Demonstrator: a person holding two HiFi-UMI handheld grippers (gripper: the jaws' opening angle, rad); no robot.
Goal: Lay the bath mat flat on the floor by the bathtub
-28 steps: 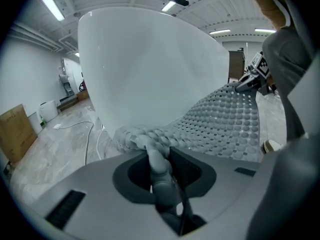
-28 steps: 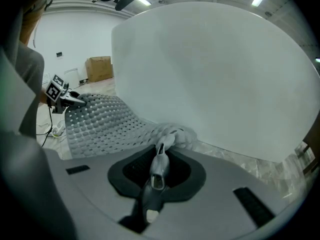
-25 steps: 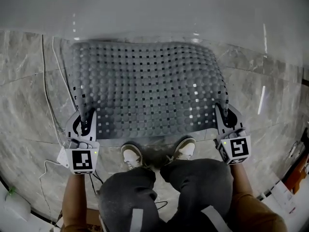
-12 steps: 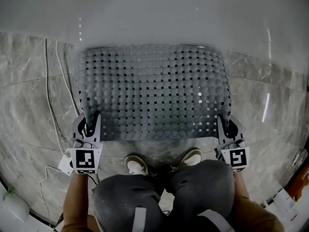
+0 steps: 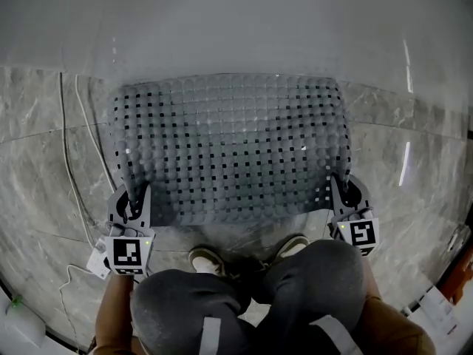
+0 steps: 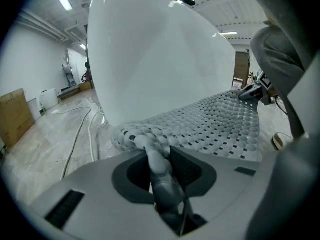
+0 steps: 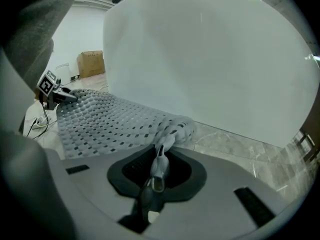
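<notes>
You have the bath mat (image 5: 229,146) spread open in front of the bathtub (image 5: 236,21), its long side running along the white tub wall. The placement looks about right: the mat sits square to the tub, with its far edge close in at the foot of it. I cannot tell for certain whether that far edge is on the floor (image 5: 44,161) or just above it.

The mat is not lying flat, and both near corners are why. Your left gripper (image 5: 133,202) is clamped on the near left corner. The left gripper view shows the jaws closed tight on a bunched wad of the bumpy grey rubber. Your right gripper (image 5: 346,197) pinches the near right corner the same way, with the material gathered into a small twist right at the jaw tips. From each gripper the sheet runs across to the other one with a slight sag, so the near edge looks to be carried rather than resting. That edge hangs just ahead of your shoes (image 5: 207,257).

My reading is that spreading and lining up are largely settled, and the mat is where the task wants it. For it to count as flat, the near edge has to be on the floor, both corners free of the jaws, and the two gathered spots smoothed out. A white cable (image 5: 74,161) lies on the floor just beside the mat's left edge, so keep that corner clear of it.
</notes>
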